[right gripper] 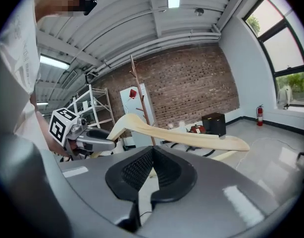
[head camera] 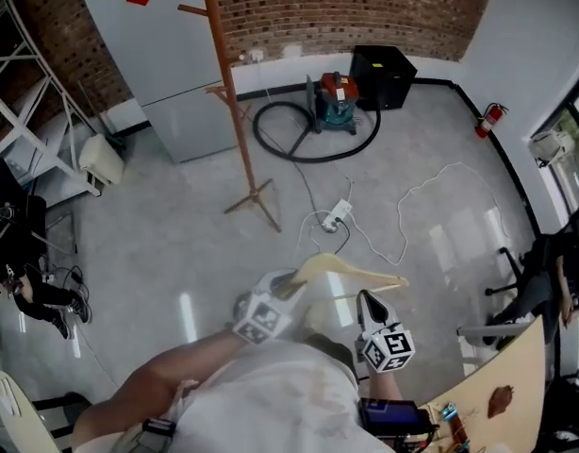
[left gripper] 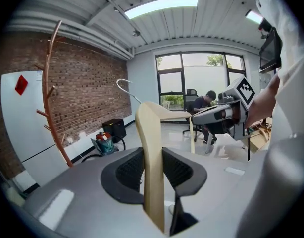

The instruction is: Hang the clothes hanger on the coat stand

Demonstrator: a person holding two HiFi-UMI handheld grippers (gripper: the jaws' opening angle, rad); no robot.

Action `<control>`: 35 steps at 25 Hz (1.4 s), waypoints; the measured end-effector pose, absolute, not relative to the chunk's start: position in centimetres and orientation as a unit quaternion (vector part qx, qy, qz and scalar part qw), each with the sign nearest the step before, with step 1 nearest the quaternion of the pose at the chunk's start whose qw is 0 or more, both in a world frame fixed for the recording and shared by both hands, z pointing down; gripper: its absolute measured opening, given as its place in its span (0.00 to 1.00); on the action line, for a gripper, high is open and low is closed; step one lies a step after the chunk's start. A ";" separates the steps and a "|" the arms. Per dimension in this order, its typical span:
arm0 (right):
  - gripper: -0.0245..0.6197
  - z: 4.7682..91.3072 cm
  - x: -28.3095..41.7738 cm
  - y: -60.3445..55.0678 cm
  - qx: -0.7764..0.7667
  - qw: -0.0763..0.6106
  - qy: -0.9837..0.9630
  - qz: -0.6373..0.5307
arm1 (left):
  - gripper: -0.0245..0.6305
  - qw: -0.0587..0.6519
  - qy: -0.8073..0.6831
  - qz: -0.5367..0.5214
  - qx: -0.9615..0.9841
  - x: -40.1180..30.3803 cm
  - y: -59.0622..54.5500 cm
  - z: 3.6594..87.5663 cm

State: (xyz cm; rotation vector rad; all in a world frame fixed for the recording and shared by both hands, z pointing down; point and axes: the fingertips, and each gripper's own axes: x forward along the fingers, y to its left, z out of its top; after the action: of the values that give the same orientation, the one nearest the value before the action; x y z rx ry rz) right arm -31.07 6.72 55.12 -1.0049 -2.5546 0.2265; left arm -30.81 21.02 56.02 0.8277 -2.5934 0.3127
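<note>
A pale wooden clothes hanger with a wire hook is held in front of me, above the grey floor. My left gripper is shut on one arm of the hanger, which stands on edge between the two pads. My right gripper sits just right of it, under the other arm; its jaws meet at the tips with nothing between them, and the hanger crosses beyond them. The brown wooden coat stand is upright farther ahead on the floor, before the brick wall, and also shows in both gripper views.
A white fridge stands left of the stand. A vacuum cleaner with its hose and a black box sit by the wall. A power strip with cables lies ahead. Metal shelving is left, a wooden table right.
</note>
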 end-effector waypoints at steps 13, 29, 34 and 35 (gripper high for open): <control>0.06 54.8 -45.2 13.6 -0.508 0.178 -0.841 0.058 | 0.20 0.225 -0.960 0.113 0.124 -40.4 27.8 55.3; 0.06 52.0 -52.6 23.3 -0.610 0.159 -0.774 0.049 | 0.20 0.216 -0.971 0.100 -0.002 -45.8 36.9 51.3; 0.06 51.0 -54.7 26.1 -0.609 0.153 -0.777 0.040 | 0.21 0.204 -0.972 0.114 0.001 -48.5 40.0 50.5; 0.06 50.8 -55.1 26.7 -0.607 0.152 -0.779 0.039 | 0.21 0.202 -0.972 0.116 0.003 -49.1 40.6 50.5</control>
State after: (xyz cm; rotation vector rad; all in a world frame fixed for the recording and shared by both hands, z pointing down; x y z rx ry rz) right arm -55.12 26.69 50.79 -1.7427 -2.2359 0.1112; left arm -49.08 40.62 50.46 0.0094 -2.7152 0.3251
